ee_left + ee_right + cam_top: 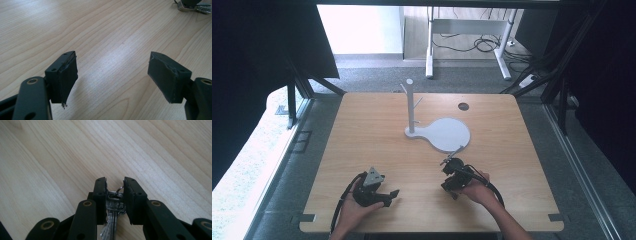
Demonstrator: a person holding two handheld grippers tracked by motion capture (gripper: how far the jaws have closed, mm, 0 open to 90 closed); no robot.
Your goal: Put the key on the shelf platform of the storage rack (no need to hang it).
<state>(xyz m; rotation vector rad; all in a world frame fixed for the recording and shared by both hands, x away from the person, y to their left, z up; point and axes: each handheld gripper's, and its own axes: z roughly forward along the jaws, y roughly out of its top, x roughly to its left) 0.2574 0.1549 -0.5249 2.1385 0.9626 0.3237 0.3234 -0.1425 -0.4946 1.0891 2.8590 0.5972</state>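
keys (113, 207) sit clamped between the right gripper (115, 185) jaws.

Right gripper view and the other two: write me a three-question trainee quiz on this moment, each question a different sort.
1. True or false: the left gripper has its jaws closed on the keys.
2. Multiple choice: where does the white stand sit relative to the right gripper in the high view? A) nearer the person B) farther across the table C) off the table, on the floor
3. Fill in: the keys hang on a metal ____ that pokes out past the right gripper's jaws.

Key
1. False: the left jaws stand wide apart with bare wood between them; the right gripper clamps the keys.
2. B
3. ring
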